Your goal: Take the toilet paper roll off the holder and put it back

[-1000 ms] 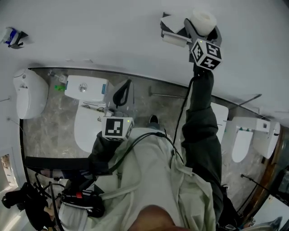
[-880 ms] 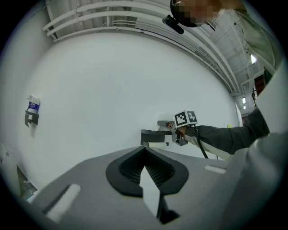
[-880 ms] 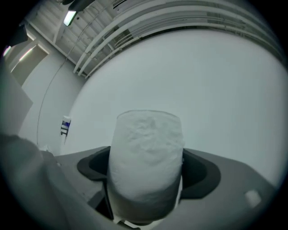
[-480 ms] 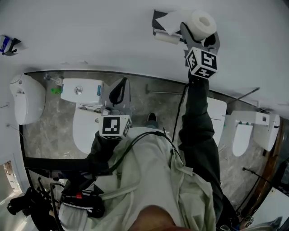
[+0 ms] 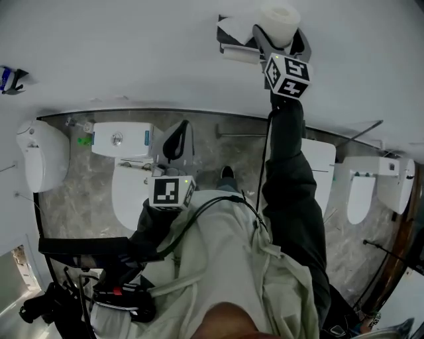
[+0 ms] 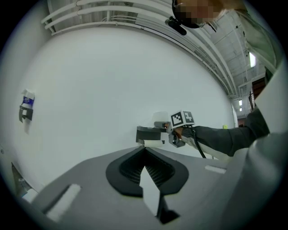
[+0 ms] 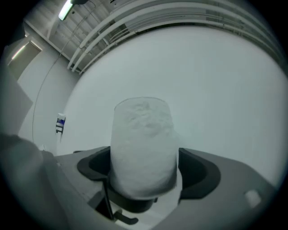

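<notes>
Up by the wall, the toilet paper roll [image 5: 278, 16] is clamped between the right gripper's [image 5: 278, 36] jaws, held clear just beside the holder [image 5: 232, 40]. Removal looks done; next, the roll must be lined up and slid back on. The left gripper's [image 5: 175, 142] jaws are kept together, empty.

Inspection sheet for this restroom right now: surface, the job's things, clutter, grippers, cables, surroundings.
Surface: white wall; grey marbled floor below.
Job's things: toilet paper roll appears off the holder, just above its right end; the holder is fixed to the wall.
Clutter: small blue-and-white item on the wall at far left; small green item by the toilet tank.
Grippers: right gripper shut on the roll; left gripper low, jaws together, empty.
Cables: black cable runs down the right sleeve.
Surroundings: toilet below; other white fixtures on both sides.
</notes>
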Action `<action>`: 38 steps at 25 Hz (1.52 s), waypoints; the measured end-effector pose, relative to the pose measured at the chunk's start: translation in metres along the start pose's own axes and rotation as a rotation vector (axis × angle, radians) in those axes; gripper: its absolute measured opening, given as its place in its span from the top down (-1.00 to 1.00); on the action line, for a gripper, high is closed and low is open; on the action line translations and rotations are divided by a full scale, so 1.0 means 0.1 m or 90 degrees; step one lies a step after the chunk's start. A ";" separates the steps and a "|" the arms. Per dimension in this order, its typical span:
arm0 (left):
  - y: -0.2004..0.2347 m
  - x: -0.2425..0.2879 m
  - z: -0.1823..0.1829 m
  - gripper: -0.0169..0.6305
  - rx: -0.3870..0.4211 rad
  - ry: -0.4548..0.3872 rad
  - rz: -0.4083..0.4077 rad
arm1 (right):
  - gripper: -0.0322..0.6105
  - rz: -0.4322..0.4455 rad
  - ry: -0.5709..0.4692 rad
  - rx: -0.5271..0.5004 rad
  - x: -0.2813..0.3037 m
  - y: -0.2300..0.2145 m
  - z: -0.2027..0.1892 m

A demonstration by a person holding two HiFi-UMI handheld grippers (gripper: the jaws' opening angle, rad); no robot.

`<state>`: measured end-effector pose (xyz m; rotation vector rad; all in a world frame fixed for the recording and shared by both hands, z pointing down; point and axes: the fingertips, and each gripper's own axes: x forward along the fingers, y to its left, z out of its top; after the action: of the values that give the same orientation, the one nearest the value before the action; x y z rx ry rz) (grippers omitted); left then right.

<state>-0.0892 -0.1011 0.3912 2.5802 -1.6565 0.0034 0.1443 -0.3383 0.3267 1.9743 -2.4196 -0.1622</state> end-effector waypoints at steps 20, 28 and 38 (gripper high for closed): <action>-0.09 0.10 0.02 0.92 -0.011 -0.005 -0.039 | 0.89 0.024 -0.084 0.034 -2.30 0.64 0.15; -0.35 0.13 0.02 0.93 -0.008 -0.003 -0.097 | 0.89 0.007 -0.040 0.053 -2.63 0.78 0.04; -0.30 0.08 0.02 0.92 0.005 -0.003 -0.102 | 0.89 0.016 -0.027 0.080 -2.67 0.97 -0.10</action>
<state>-0.0586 -0.0956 0.3880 2.7126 -1.4482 -0.0067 0.1049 -0.0587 0.3602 2.0076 -2.5398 -0.0541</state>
